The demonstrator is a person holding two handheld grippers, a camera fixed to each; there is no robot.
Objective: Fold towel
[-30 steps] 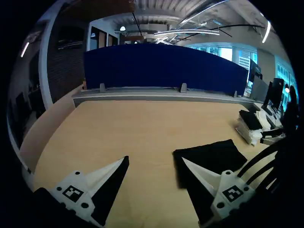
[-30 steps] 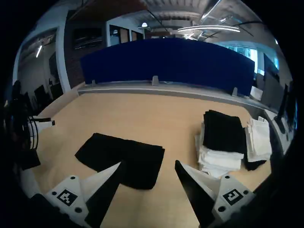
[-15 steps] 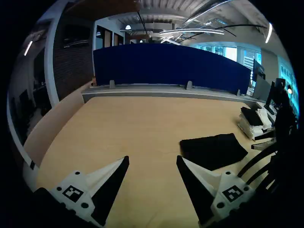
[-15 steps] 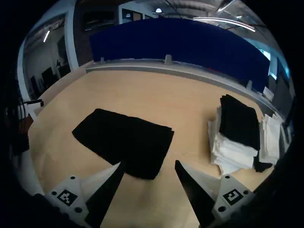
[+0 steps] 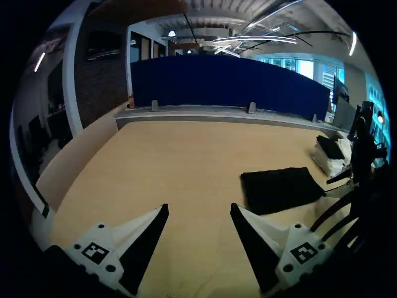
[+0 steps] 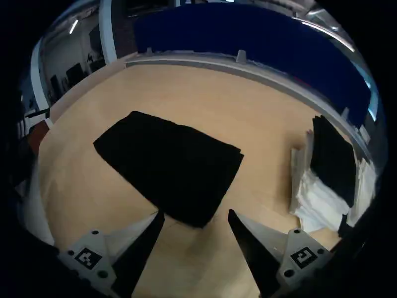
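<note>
While its two fingers are spread wide apart with nothing between them, the right tool (image 6: 195, 214) is poised just short of the near edge of the black towel (image 6: 168, 161), which is laid flat on the pale wooden tabletop (image 6: 223, 99). In the right gripper view, a stack of folded white and black cloths (image 6: 325, 179) is seen to the right of the towel, apart from it. The left tool (image 5: 198, 207), likewise spread and empty, is held over bare wood left of the towel. Beyond the towel, a blue partition (image 5: 223, 82) is set along the far edge.
</note>
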